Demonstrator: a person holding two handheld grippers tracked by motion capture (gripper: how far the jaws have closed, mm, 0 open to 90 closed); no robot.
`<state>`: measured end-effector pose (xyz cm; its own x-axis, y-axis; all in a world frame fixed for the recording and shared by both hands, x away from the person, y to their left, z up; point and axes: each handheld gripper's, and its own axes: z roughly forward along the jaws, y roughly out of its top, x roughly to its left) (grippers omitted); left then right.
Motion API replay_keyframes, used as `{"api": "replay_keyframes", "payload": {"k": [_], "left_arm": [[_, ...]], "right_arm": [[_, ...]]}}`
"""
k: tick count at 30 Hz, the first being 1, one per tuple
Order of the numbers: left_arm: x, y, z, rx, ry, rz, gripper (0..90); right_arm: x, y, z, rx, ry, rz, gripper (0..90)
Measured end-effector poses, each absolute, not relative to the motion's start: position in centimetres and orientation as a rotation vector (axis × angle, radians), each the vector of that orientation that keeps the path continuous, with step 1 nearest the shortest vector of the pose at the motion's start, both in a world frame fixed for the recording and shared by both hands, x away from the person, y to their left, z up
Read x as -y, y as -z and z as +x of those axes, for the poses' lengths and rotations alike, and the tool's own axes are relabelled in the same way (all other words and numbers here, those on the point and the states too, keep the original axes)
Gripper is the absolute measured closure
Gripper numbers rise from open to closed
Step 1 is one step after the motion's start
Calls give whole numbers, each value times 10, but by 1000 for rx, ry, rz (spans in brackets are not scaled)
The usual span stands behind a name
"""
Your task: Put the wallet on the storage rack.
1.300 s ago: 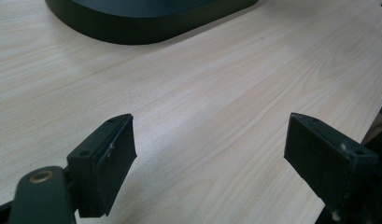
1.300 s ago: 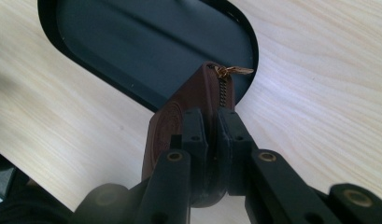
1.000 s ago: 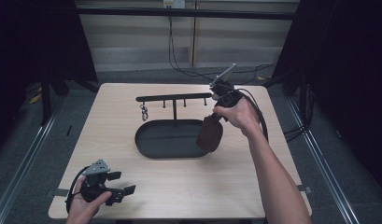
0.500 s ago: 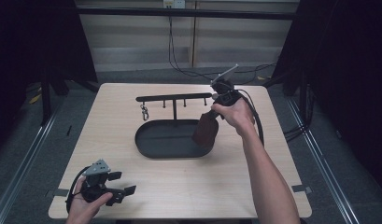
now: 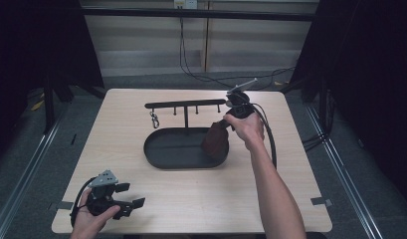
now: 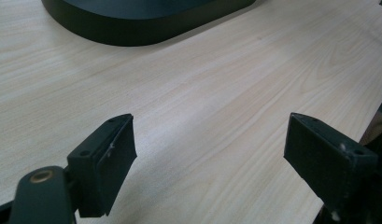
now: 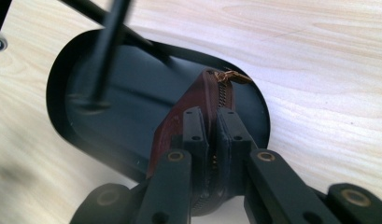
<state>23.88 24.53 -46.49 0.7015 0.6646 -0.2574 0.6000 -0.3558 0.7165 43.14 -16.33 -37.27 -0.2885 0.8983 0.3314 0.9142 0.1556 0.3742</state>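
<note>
A brown zippered pouch (image 5: 216,140) hangs from my right gripper (image 5: 226,123), over the right end of the black oval tray (image 5: 163,162). In the right gripper view the jaws are shut on the brown pouch (image 7: 205,95) along its zipper, with the tray (image 7: 86,140) below it. A black rack with hooks (image 5: 185,105) stands at the back of the tray, and a metal key clip (image 5: 154,119) hangs from its left end. My left gripper (image 5: 132,195) lies near the table's front left corner, open. Between its fingers (image 6: 104,163) there is only bare wood.
The light wooden table (image 5: 290,164) has bare room at the front and right. The rack's post (image 7: 102,51) rises blurred close to the pouch. Cables run off the back of the table, and dark floor surrounds it.
My right gripper has carried the pouch left and slightly back, from the tray's right rim to above its right end. The left gripper has stayed put.
</note>
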Motion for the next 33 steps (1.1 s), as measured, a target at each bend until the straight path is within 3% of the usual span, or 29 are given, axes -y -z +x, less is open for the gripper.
{"api": "replay_keyframes", "payload": {"k": [23, 33], "left_arm": [[-246, 465, 240, -969, -87, 2061, 166], [-245, 466, 241, -972, -80, 2059, 166]], "right_arm": [[169, 436, 426, 2255, 962, -1851, 821], [175, 431, 419, 2246, 1022, -1854, 790]]}}
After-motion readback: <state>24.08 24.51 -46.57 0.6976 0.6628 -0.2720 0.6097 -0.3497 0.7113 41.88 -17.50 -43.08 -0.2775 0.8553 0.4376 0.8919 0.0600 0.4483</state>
